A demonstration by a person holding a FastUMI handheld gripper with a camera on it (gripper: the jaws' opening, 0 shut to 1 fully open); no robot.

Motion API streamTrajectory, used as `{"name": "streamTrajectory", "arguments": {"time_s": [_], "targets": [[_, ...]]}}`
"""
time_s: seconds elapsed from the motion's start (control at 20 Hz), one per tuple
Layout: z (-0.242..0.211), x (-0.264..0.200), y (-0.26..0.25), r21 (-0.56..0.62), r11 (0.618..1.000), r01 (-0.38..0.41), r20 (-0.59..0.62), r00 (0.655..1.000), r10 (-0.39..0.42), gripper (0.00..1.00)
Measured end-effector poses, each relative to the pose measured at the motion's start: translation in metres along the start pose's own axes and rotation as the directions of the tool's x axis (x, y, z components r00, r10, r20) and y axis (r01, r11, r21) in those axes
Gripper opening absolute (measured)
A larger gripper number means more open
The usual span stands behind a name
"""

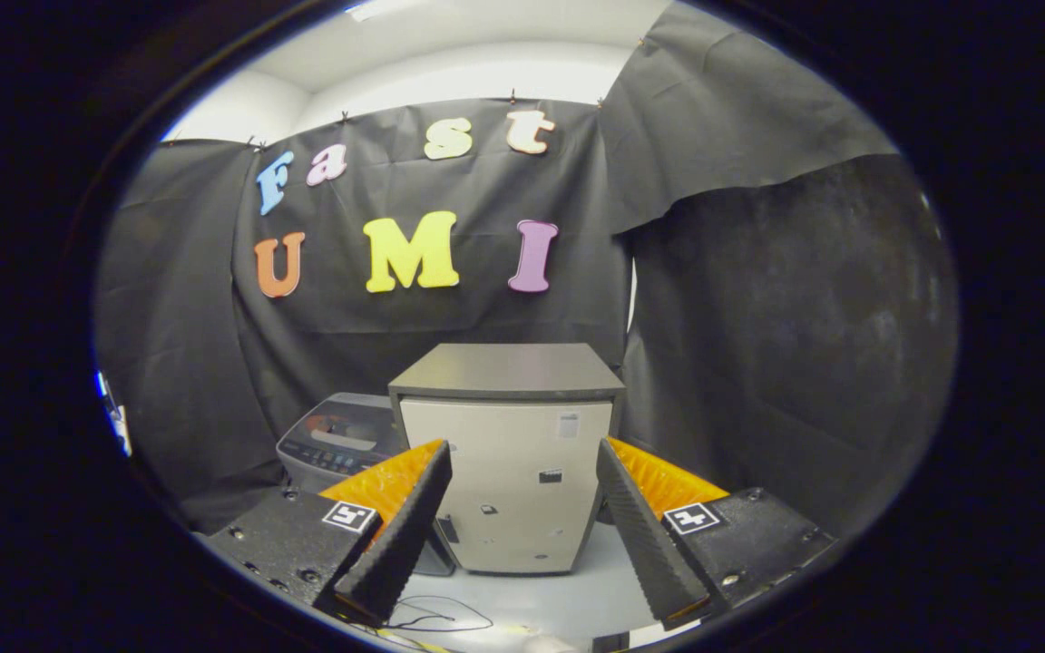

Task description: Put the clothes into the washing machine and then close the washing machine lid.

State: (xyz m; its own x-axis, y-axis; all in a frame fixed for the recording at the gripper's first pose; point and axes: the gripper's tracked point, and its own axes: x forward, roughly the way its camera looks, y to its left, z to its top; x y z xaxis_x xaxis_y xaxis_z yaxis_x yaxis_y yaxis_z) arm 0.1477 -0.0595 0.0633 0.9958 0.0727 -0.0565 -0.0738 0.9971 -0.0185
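Roughly, stage unclear. Gripper (522,526) has its 2 fingers spread apart, gripping nothing, hanging well short of the cabinet (509,453), a pale box with a dark top that shows between the fingers. Washer (341,440) sits just left of the cabinet, partly behind it; its grey top with control panel shows, lid looks down, though part is hidden. Clothes can't be made out near the cabinet. Fits either clothes already inside with lid shut, or clothes elsewhere and loading still to come. Thin cable (436,621) lies on the floor in front of the cabinet.

Staged recording booth. Black cloth walls (450,345) clipped up under a white ceiling (450,63); appliances stand on a pale floor (568,603).
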Motion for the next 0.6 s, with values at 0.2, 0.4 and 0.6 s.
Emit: {"name": "streamTrajectory", "arguments": {"time_s": [0.2,0.4,0.6], "targets": [[0.0014,-0.0012,-0.0045,0.007,1.0,0.003,0.0,1.0,-0.003,1.0],[0.0055,-0.0035,-0.0043,0.002,1.0,-0.001,0.008,1.0,0.001,1.0],[0.0054,-0.0067,-0.0039,-0.006,1.0,-0.003,0.011,1.0,0.003,1.0]]}}
